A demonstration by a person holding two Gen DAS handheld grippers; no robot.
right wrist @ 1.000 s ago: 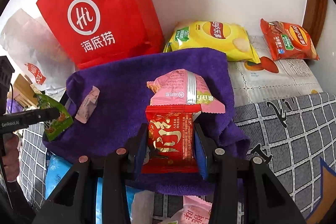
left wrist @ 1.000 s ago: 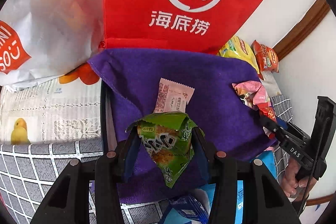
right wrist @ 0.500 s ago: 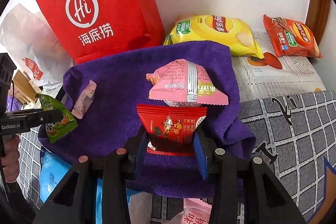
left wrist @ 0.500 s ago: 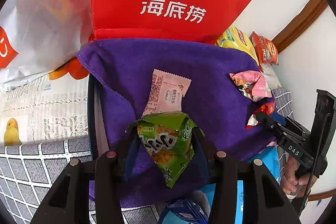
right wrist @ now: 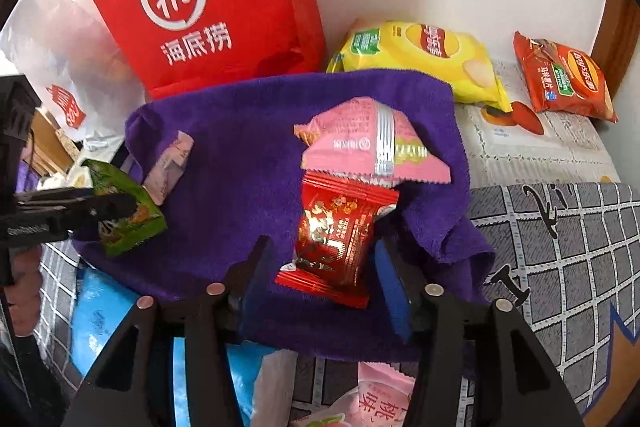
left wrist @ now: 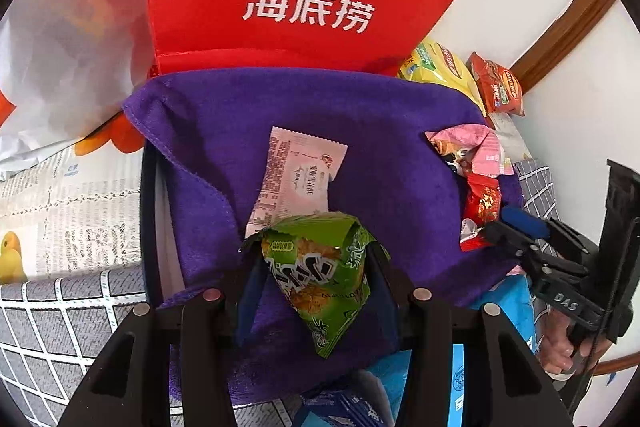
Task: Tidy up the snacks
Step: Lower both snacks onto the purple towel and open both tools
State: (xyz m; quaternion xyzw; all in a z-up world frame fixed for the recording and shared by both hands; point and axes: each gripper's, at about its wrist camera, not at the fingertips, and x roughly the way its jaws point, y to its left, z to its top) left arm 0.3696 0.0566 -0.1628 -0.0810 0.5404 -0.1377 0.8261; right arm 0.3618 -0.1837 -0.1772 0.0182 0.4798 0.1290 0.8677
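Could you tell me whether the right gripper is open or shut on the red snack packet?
Open. The right gripper has just opened; the red snack packet lies loose between its jaws on the purple towel.

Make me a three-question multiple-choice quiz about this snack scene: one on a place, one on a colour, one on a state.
1. Where does the red packet lie?
A. on the purple towel
B. inside the red bag
C. on the yellow chip bag

2. What colour is the packet in the left claw?
A. blue
B. green
C. orange

3. How is the right claw?
A. clamped on the red packet
B. open, pads clear of it
C. out of view

Answers: 1 A, it rests on the towel below the pink packet. 2 B, its wrapper is green. 3 B, gaps show beside the packet; the jaws have just been opening.
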